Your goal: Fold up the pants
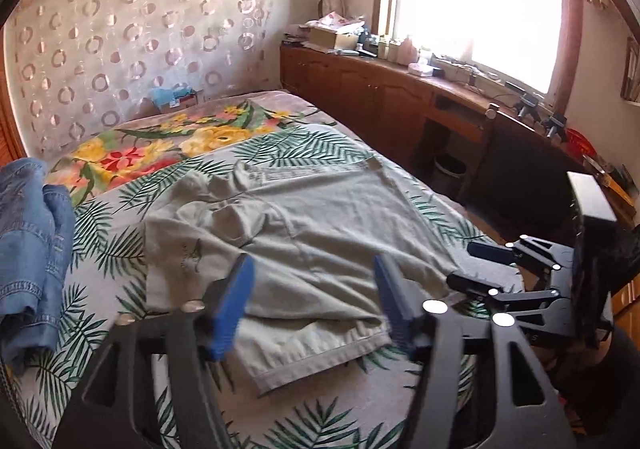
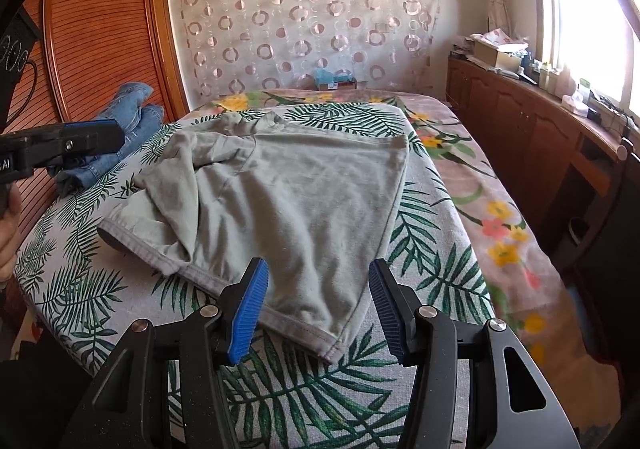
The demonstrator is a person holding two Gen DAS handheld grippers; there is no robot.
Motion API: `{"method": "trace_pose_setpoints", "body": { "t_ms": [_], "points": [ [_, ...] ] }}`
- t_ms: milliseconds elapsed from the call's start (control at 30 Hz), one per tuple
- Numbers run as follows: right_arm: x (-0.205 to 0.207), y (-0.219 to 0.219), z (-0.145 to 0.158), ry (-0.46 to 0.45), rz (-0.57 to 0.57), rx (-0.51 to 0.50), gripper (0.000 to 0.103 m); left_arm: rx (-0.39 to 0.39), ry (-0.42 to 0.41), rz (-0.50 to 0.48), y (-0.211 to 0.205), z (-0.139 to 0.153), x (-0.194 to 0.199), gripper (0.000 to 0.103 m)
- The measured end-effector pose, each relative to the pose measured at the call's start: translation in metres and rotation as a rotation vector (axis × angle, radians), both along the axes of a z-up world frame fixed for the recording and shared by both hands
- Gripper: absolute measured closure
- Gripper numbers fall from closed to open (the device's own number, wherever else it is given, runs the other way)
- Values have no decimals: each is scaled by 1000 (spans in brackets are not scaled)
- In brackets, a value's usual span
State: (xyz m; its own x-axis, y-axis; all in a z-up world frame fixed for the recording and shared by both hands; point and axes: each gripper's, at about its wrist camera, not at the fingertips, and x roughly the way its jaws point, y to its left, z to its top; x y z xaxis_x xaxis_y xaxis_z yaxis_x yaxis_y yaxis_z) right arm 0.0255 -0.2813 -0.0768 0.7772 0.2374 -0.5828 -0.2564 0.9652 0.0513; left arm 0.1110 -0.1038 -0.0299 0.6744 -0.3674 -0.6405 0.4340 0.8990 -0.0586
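Observation:
Pale grey-green pants [image 1: 320, 233] lie spread on the leaf-print bed cover [image 1: 100, 249], rumpled at the waist end toward the wall. My left gripper [image 1: 314, 305] is open and empty, hovering over the near hem. My right gripper [image 2: 318, 309] is open and empty above the near leg corner of the pants [image 2: 296, 201]. The right gripper also shows at the right edge of the left wrist view [image 1: 476, 269]; the left one shows at the left edge of the right wrist view [image 2: 80, 141].
A heap of blue jeans [image 1: 32, 249] lies at the bed's left side, also in the right wrist view [image 2: 120, 129]. A floral blanket [image 2: 500, 217] covers the bed. A wooden cabinet [image 1: 380, 97] with clutter runs under the window. A slatted wooden wardrobe [image 2: 100, 29] stands left.

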Motion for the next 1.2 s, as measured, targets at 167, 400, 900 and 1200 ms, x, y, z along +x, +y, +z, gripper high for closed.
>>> {"method": "trace_pose_setpoints", "body": {
  "t_ms": [167,400,900,1200],
  "points": [
    [4,8,0,-3,28,8,49,-6,15,44,21,-13,-1,21],
    [12,27,-4,18,89,50,49,6,28,111,49,-30,-7,21],
    [34,47,-17,59,159,14,61,2,75,142,71,-58,-15,21],
    [44,59,-17,58,198,-51,86,1,90,155,75,-63,-12,21]
  ]
}}
